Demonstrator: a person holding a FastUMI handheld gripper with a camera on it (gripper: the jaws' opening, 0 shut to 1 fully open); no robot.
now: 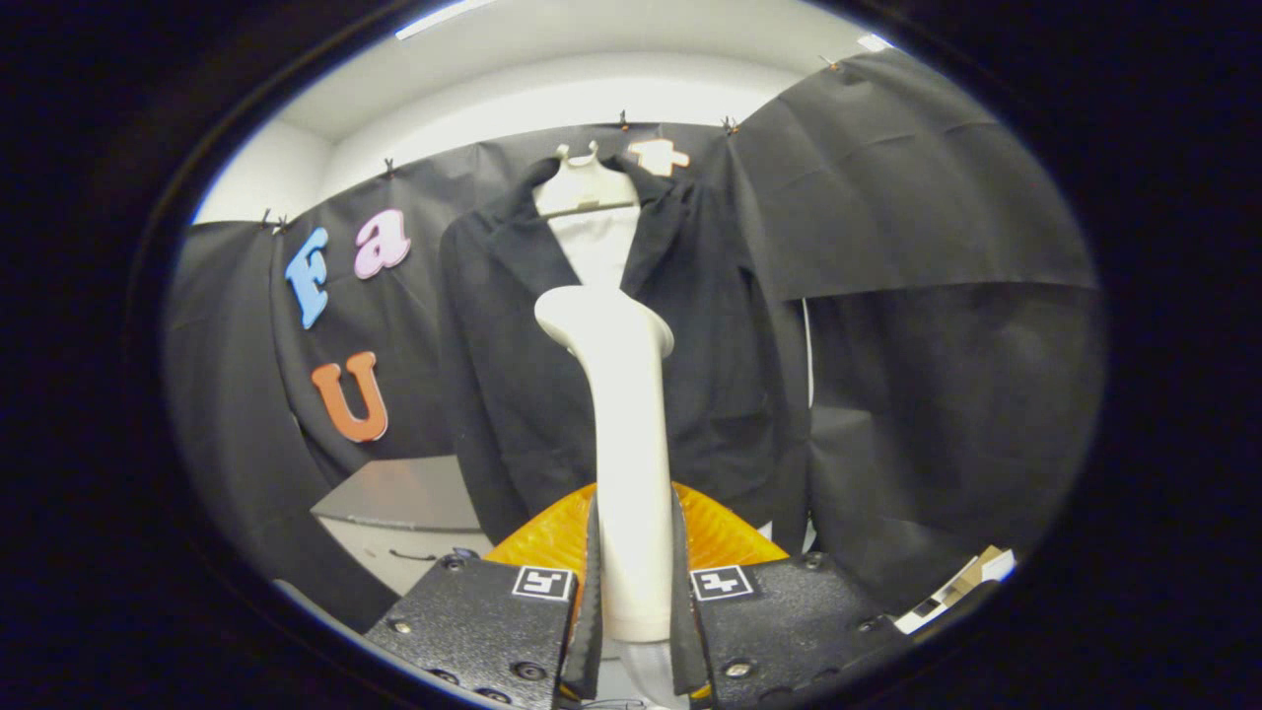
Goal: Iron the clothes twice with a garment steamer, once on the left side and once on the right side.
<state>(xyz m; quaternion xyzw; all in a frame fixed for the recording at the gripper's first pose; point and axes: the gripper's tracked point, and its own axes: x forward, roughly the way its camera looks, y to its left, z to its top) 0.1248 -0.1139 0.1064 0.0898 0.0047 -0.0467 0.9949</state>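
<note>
A white garment steamer [626,424] stands upright between my fingers, its handle pressed on both sides by the pads [590,592]. My gripper [634,602] is shut on that handle. The steamer's head [601,318] points away from me toward a black jacket [532,375] that hangs on a pale hanger [584,187] against the booth wall. The head sits in front of the jacket's open front, over the white panel [596,247] between the lapels. How far the head is from the cloth I cannot tell.
A grey-topped white cabinet [399,503] stands low to the left of the jacket. A cardboard-coloured box edge [971,577] shows low on the right. Black cloth walls close in on both sides.
</note>
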